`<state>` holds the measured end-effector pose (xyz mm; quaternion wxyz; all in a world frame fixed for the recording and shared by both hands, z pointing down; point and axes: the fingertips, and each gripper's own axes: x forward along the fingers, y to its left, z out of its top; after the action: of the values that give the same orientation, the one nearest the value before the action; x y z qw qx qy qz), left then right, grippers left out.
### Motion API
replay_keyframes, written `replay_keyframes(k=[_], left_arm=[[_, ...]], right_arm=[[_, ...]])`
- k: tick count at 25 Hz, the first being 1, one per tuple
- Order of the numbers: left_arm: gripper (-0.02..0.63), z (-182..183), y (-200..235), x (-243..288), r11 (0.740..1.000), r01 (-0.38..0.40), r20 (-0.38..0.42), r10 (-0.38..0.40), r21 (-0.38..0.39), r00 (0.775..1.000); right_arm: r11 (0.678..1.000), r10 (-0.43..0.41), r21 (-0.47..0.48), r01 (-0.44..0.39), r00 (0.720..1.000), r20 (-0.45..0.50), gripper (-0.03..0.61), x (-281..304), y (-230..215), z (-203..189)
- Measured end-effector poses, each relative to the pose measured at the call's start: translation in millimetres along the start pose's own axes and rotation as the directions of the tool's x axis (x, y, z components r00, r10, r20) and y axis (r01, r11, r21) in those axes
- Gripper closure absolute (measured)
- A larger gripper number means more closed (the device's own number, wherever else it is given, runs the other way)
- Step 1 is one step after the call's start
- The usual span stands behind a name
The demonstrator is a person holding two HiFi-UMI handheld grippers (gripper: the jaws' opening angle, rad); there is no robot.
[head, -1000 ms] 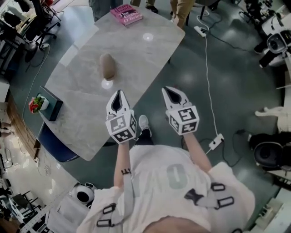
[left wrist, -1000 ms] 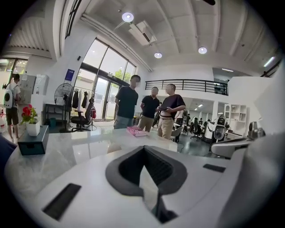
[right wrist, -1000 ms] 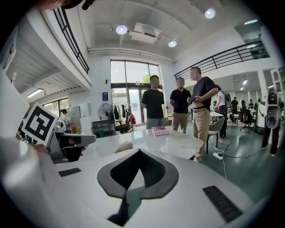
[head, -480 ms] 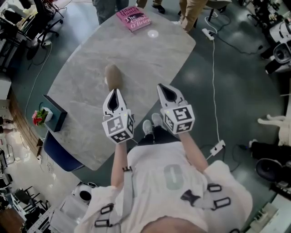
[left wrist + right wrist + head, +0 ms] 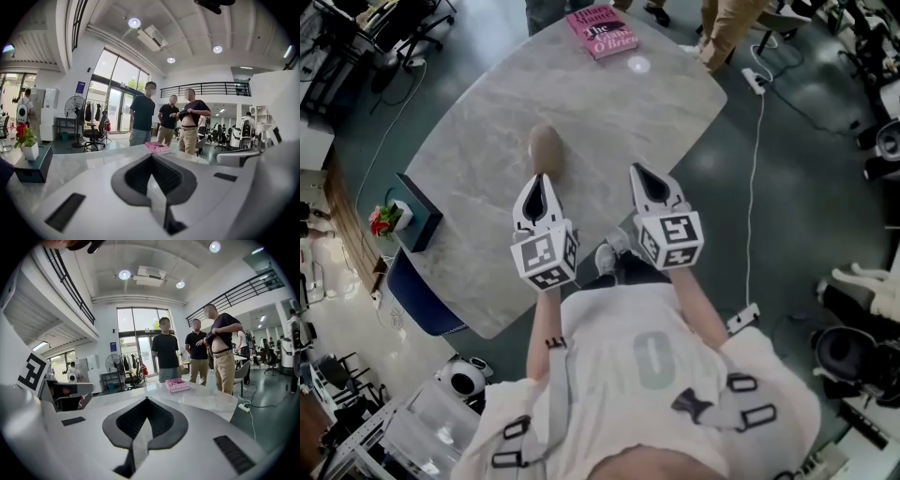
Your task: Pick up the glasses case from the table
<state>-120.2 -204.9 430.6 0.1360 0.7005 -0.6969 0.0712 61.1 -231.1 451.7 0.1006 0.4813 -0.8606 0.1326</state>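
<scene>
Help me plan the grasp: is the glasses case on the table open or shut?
Shut, it seems: the glasses case lies on the table as one smooth tan oval, with no lid raised.

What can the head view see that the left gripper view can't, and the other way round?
Only the head view shows the brown glasses case lying on the table, ahead of the left hand-held gripper. Only the left gripper view shows the ceiling lights, the tall windows and the standing fan. Both show the pink book at the table's far end and the red flower on the black box.
</scene>
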Motion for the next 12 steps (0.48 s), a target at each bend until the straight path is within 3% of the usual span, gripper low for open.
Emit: replay_keyframes(k=[12], left_arm=[[0.611, 4.8, 10.3, 8.8, 0.999, -0.054, 0.002, 0.054, -0.009, 0.999]], right_arm=[[1.0, 0.006, -0.001, -0.006, 1.0, -0.008, 0.577, 11.6, -16.0, 7.6]])
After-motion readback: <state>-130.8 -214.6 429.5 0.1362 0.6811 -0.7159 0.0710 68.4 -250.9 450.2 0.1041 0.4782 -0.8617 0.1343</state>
